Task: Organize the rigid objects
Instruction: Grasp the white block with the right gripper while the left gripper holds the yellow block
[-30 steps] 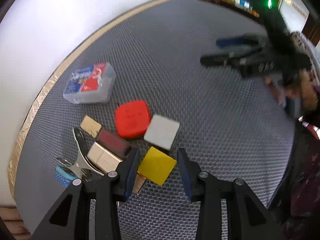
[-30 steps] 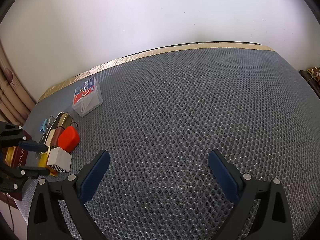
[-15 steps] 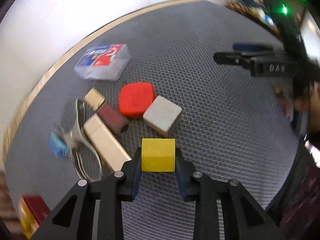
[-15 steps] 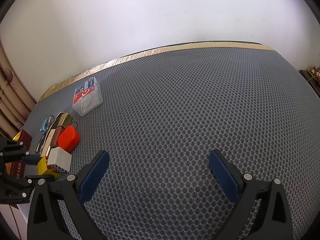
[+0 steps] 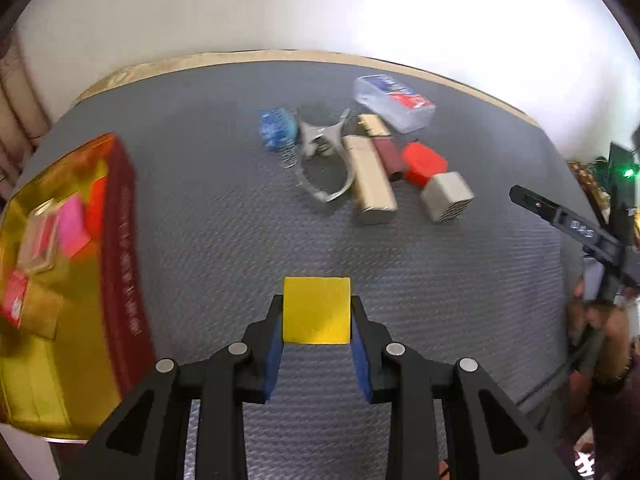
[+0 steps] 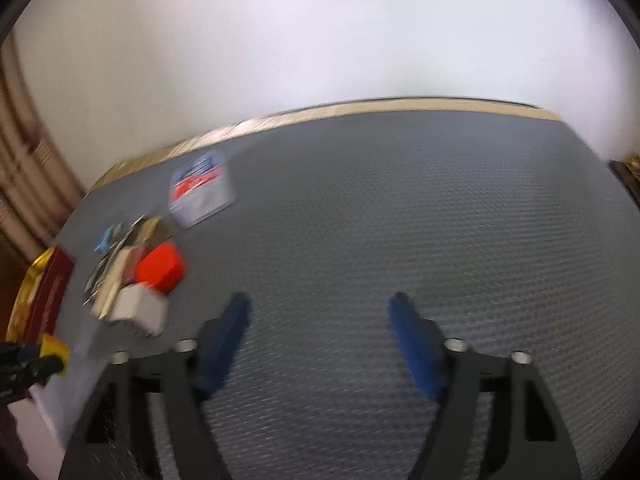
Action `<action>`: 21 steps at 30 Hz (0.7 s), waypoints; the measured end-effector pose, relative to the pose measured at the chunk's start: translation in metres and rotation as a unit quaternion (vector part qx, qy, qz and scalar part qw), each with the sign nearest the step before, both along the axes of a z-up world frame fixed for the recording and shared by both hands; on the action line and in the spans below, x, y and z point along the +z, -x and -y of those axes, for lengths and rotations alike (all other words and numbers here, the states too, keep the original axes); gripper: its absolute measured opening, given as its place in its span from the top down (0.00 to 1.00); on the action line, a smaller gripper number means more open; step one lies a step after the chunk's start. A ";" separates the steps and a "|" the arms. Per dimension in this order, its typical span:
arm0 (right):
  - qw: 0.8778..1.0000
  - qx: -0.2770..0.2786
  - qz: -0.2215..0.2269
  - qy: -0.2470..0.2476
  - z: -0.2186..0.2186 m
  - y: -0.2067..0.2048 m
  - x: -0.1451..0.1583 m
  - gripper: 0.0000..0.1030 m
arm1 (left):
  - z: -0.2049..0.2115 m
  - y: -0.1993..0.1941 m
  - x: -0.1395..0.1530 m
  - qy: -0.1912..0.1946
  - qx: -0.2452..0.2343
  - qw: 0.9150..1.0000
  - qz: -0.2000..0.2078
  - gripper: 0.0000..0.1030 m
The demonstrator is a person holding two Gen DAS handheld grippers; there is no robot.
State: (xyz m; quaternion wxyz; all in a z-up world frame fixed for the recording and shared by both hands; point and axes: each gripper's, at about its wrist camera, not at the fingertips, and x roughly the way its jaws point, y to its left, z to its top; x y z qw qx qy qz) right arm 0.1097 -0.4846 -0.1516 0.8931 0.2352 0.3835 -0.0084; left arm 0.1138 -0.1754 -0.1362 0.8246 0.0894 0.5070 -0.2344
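left gripper [image 5: 317,340] clamped on yellow block [image 5: 316,310] | right gripper [image 6: 320,344] empty, jaws were closing | risk: block clipped on box [image 5: 124,256] wall, dropped

Both fisheye views bright, lit from upper right: white wall [image 5: 460,8] blown out to glare. Strong barrel distortion, dark vignette corners. Right wrist view motion-smeared throughout; grey mesh-textured bench [image 6: 400,208] streaked. Left wrist view sharper centrally; red-and-gold box [image 5: 68,272] blurred at left edge.
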 end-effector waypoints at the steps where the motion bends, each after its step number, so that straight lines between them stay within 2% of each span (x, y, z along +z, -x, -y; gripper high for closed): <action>1: 1.000 0.015 0.002 -0.014 -0.012 -0.002 0.003 0.36 | -0.003 0.002 0.000 0.003 0.005 1.000 -0.002 0.71; 3: 0.999 0.044 0.006 -0.022 -0.036 -0.009 0.009 0.36 | -0.011 0.004 -0.003 0.016 0.015 1.000 -0.010 0.71; 7: 0.997 0.075 0.010 0.003 -0.076 -0.022 0.018 0.37 | -0.015 0.007 -0.005 0.021 0.026 0.999 -0.014 0.71; 13: 0.997 0.076 0.003 0.013 -0.090 -0.039 0.018 0.38 | -0.012 0.007 -0.007 0.022 0.016 1.000 -0.007 0.71; 17: 0.996 0.093 0.000 0.016 -0.102 -0.051 0.018 0.47 | -0.015 0.006 -0.007 0.026 0.015 0.999 -0.012 0.71; 21: 0.995 0.096 0.002 0.019 -0.113 -0.053 0.021 0.48 | -0.014 0.002 -0.008 0.029 0.015 0.999 -0.018 0.71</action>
